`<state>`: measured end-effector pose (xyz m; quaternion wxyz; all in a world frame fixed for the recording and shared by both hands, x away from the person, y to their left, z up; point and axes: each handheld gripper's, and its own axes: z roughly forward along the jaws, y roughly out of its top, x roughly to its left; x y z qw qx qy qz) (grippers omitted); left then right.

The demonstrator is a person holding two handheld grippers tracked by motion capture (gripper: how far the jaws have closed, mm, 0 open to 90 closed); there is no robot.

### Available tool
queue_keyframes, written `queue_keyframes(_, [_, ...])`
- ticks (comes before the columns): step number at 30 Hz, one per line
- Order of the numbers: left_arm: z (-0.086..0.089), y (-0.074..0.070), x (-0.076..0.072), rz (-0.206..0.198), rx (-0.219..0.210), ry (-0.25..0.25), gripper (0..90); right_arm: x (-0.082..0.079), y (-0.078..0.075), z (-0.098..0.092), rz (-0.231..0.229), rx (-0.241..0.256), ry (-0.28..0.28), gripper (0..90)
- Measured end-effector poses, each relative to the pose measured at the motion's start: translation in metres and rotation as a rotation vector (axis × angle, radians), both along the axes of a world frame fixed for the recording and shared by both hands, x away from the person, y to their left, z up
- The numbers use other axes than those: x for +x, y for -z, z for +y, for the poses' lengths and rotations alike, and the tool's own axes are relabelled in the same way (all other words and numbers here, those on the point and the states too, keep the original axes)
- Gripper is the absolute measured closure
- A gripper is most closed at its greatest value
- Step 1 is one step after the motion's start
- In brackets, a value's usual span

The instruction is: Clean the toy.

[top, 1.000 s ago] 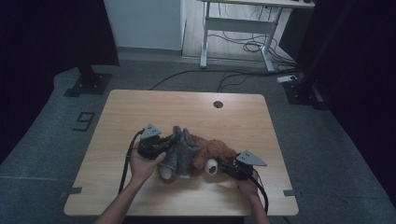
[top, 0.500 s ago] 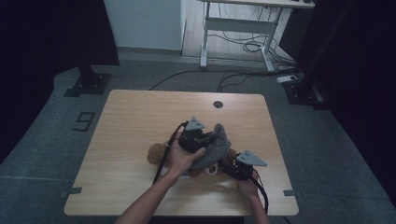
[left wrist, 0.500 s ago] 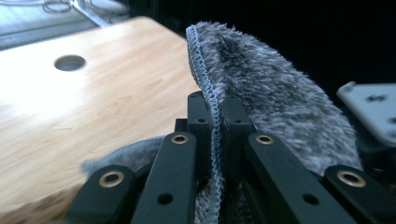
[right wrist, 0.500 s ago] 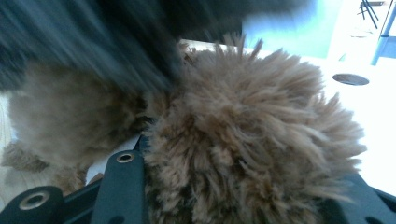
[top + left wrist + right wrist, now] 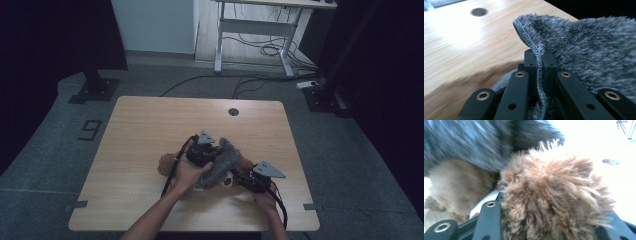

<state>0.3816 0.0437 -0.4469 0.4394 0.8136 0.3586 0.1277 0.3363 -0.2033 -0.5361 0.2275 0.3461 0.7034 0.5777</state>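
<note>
Brown plush fur is seen pressed into the right gripper [image 5: 244, 178] at the near right of the table [image 5: 150, 125]; its jaws are buried, so their state cannot be told. One brown stuffed toy [image 5: 167, 163] lies near centre. One grey fleece garment [image 5: 222, 161], probably toy clothing, is draped over it, its stitched hem clamped between the closed jaws of the left gripper [image 5: 538, 63]. Dressing is judged partly done: the toy's left end remains uncovered.
</note>
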Motion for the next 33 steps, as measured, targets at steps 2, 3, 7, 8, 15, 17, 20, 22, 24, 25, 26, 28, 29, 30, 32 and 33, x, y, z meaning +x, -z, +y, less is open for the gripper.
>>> queue_keyframes(2, [0.018, 0.000, 0.000, -0.011, 0.009, -0.036, 84.3, 0.000, 0.000, 0.000, 0.000, 0.001, 0.000, 50.2])
queue_keyframes(3, [0.025, 0.000, 0.000, -0.009, 0.003, -0.047, 84.3, 0.000, 0.000, 0.000, 0.001, 0.003, -0.001, 50.2])
queue_keyframes(7, [0.063, 0.001, -0.002, -0.008, 0.002, -0.105, 84.3, 0.001, 0.000, -0.001, 0.001, 0.006, 0.000, 50.2])
queue_keyframes(8, [0.069, 0.002, -0.003, -0.006, -0.001, -0.113, 84.3, 0.001, 0.000, -0.001, 0.001, 0.006, 0.000, 50.2])
queue_keyframes(15, [0.123, 0.010, -0.010, 0.011, -0.013, -0.198, 84.3, 0.001, 0.000, -0.001, 0.003, 0.011, 0.002, 50.1])
queue_keyframes(17, [0.131, 0.012, -0.010, 0.020, -0.017, -0.212, 84.2, 0.001, 0.000, -0.001, 0.004, 0.014, 0.002, 50.1])
queue_keyframes(20, [0.137, 0.014, -0.011, 0.028, -0.029, -0.223, 84.1, 0.001, 0.000, 0.000, 0.004, 0.015, 0.004, 50.1])
queue_keyframes(22, [0.136, 0.013, -0.011, 0.025, -0.036, -0.219, 84.1, 0.002, 0.000, 0.000, 0.004, 0.015, 0.005, 50.1])
queue_keyframes(24, [0.131, 0.009, -0.012, 0.019, -0.043, -0.203, 84.1, 0.002, 0.000, 0.000, 0.006, 0.017, 0.007, 50.1])
queue_keyframes(25, [0.127, 0.006, -0.012, 0.017, -0.054, -0.195, 84.0, 0.002, 0.000, 0.000, 0.007, 0.018, 0.008, 50.1])
queue_keyframes(26, [0.123, 0.004, -0.012, 0.012, -0.058, -0.184, 83.9, 0.002, 0.000, 0.000, 0.008, 0.019, 0.009, 50.1])
queue_keyframes(28, [0.110, -0.003, -0.012, -0.002, -0.055, -0.160, 83.7, 0.002, 0.000, 0.000, 0.010, 0.018, 0.010, 50.0])
queue_keyframes(29, [0.106, -0.005, -0.012, -0.005, -0.052, -0.151, 83.7, 0.002, 0.000, 0.000, 0.011, 0.018, 0.011, 50.0])
queue_keyframes(30, [0.099, -0.007, -0.012, -0.010, -0.046, -0.139, 83.7, 0.002, 0.000, 0.000, 0.011, 0.018, 0.011, 49.9])
queue_keyframes(32, [0.086, -0.009, -0.011, -0.017, -0.031, -0.119, 83.7, 0.002, 0.000, 0.000, 0.011, 0.017, 0.011, 49.9])
queue_keyframes(33, [0.078, -0.009, -0.010, -0.024, -0.013, -0.110, 83.7, 0.003, 0.000, 0.000, 0.010, 0.017, 0.010, 49.8])
